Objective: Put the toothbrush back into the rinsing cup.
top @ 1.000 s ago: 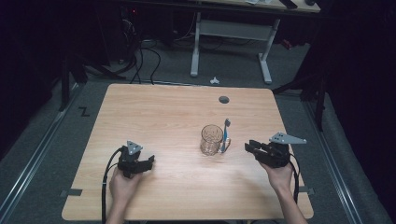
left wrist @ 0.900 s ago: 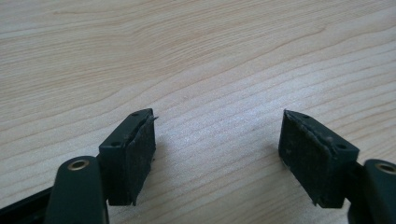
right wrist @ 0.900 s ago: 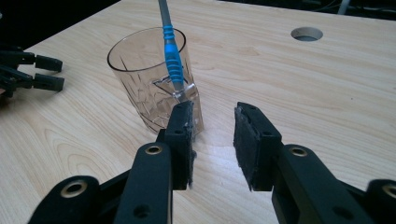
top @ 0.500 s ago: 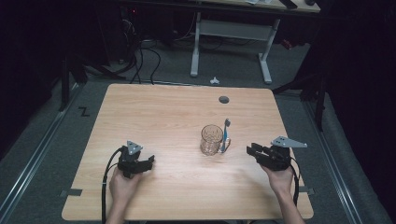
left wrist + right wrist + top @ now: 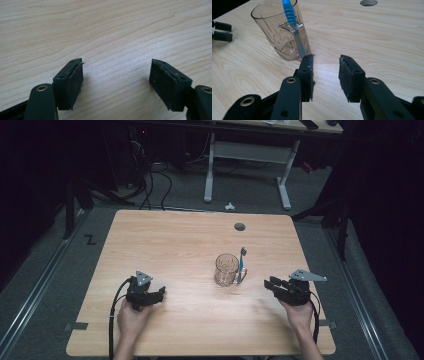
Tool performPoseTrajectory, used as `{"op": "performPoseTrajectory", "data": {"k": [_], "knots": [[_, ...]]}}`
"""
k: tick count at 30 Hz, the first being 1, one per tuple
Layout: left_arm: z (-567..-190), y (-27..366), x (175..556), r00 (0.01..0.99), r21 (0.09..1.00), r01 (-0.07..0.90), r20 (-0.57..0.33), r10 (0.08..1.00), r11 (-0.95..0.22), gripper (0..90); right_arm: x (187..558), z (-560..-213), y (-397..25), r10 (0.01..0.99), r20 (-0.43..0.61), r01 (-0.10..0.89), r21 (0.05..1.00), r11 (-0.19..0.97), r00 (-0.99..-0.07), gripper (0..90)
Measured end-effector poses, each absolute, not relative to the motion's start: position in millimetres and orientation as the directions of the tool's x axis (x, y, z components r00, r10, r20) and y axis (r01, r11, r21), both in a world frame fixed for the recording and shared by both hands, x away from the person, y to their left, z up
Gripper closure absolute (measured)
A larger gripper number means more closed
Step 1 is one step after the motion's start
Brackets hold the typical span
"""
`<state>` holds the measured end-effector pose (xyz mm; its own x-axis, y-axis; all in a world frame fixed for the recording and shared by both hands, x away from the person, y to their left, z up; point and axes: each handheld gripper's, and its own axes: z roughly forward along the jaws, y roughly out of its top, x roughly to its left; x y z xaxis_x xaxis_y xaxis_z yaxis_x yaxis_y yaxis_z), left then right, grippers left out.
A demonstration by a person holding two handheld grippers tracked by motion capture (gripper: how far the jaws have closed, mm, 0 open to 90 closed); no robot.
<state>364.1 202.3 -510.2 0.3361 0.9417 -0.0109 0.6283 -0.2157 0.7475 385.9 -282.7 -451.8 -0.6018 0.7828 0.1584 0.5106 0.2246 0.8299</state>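
Clear glass mug (image 5: 226,269) stands upright mid-counter (image 5: 165,240), a blue toothbrush (image 5: 242,262) leaning upright against its handle. Both tongs, left (image 5: 159,294) and right (image 5: 270,284), rest apart, empty.

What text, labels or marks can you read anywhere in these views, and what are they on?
"Z": a black Z-shaped mark on the grey floor left of the table; it may be tape rather than a letter.
No print can be read on the glass mug, the blue toothbrush, the left tool or the right tool.
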Motion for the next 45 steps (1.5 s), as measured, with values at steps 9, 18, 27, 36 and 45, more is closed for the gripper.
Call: {"op": "performPoseTrajectory", "data": {"k": [9,18,27,36,45], "knots": [[-510.2,202.3,364.1,0.336,0.748,0.628,-0.011,0.942,-0.215,27.8,388.3,-455.5,-280.0,0.788,0.141,0.514,0.822,0.243,-0.599,64.3],[-510.1,202.4,364.1,0.337,0.746,0.629,-0.010,0.941,-0.218,27.8,394.3,-462.3,-275.8,0.798,0.118,0.519,0.813,0.264,-0.591,64.0],[-510.2,202.3,364.1,0.336,0.748,0.628,-0.011,0.942,-0.215,27.8,399.1,-468.6,-271.6,0.805,0.100,0.524,0.804,0.281,-0.585,63.9],[-510.1,202.5,364.1,0.337,0.747,0.629,-0.010,0.941,-0.217,27.8,401.8,-473.0,-268.7,0.813,0.081,0.528,0.796,0.295,-0.577,63.6],[-510.1,202.4,364.1,0.337,0.746,0.629,-0.010,0.941,-0.217,27.8,404.2,-477.2,-265.8,0.817,0.063,0.530,0.789,0.312,-0.574,62.8]]}}
